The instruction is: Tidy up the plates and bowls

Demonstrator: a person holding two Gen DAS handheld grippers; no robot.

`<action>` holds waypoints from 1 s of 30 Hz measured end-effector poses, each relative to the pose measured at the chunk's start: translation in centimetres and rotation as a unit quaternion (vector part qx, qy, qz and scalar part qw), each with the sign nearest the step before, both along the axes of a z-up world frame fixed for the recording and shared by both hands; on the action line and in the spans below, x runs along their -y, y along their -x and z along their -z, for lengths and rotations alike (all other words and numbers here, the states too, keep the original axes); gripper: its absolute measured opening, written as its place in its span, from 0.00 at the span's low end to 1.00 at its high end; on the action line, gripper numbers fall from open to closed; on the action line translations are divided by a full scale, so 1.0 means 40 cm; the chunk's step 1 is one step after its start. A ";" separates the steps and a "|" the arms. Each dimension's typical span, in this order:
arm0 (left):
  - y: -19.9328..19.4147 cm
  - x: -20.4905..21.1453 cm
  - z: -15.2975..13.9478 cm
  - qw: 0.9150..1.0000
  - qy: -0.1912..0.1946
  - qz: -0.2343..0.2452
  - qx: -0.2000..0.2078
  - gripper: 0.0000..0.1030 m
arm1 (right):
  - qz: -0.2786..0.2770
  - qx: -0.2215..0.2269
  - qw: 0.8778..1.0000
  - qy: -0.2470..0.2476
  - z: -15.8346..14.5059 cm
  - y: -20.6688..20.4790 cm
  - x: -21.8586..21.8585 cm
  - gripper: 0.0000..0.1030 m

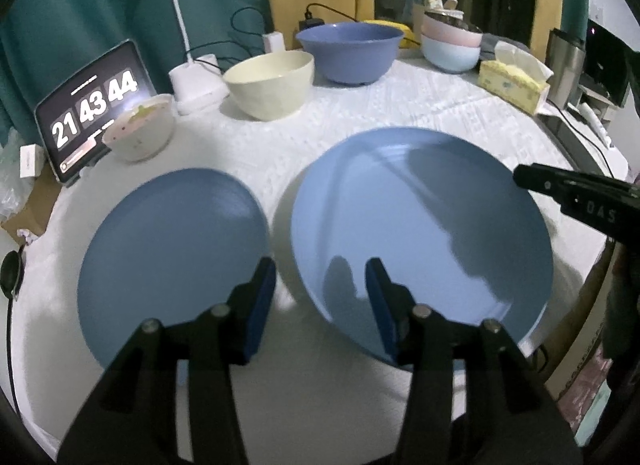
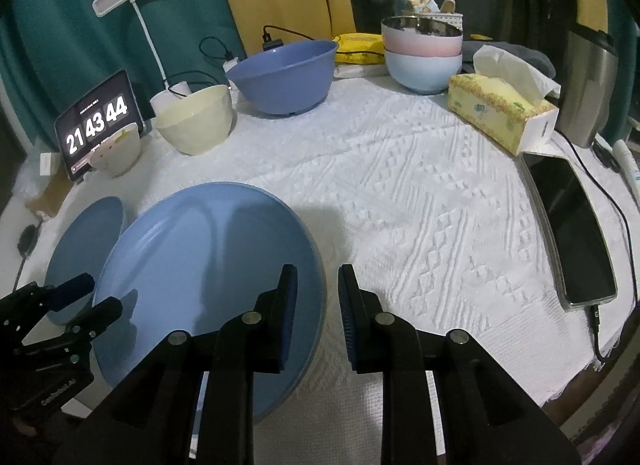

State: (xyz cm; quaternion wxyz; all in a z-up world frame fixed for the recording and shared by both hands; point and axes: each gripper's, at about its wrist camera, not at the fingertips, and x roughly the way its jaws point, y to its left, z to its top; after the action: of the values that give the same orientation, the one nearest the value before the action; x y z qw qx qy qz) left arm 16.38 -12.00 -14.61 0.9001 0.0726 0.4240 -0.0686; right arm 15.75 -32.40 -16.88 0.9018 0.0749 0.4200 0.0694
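Observation:
A large light-blue plate (image 1: 420, 225) (image 2: 208, 265) lies on the white cloth beside a smaller darker-blue plate (image 1: 172, 257) (image 2: 86, 241) to its left. My left gripper (image 1: 320, 285) is open and empty, its fingers over the gap between the two plates. My right gripper (image 2: 318, 297) is open and empty, straddling the large plate's right rim. At the back stand a cream bowl (image 1: 270, 85) (image 2: 196, 119), a large blue bowl (image 1: 350, 51) (image 2: 284, 75), a pink bowl stacked in a pale-blue bowl (image 1: 452, 43) (image 2: 422, 57), and a small patterned bowl (image 1: 138, 131) (image 2: 116, 151).
A tablet clock (image 1: 92, 109) (image 2: 96, 121) and a desk lamp (image 1: 196, 85) stand at the back left. A tissue box (image 1: 514, 79) (image 2: 500, 111) and a phone on a cable (image 2: 572, 225) lie at the right. The table edge runs close on the right.

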 end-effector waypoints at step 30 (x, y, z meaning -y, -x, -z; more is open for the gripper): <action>-0.027 -0.284 -0.042 0.991 0.048 -0.110 0.056 0.48 | -0.068 0.017 0.997 0.045 -0.080 -0.069 -0.229 0.23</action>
State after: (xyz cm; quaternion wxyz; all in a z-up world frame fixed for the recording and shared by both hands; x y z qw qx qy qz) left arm 17.44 -0.63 -12.94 0.9269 -0.0140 0.3748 0.0151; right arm 18.50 -23.25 -13.67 0.9045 0.0046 0.4113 0.1131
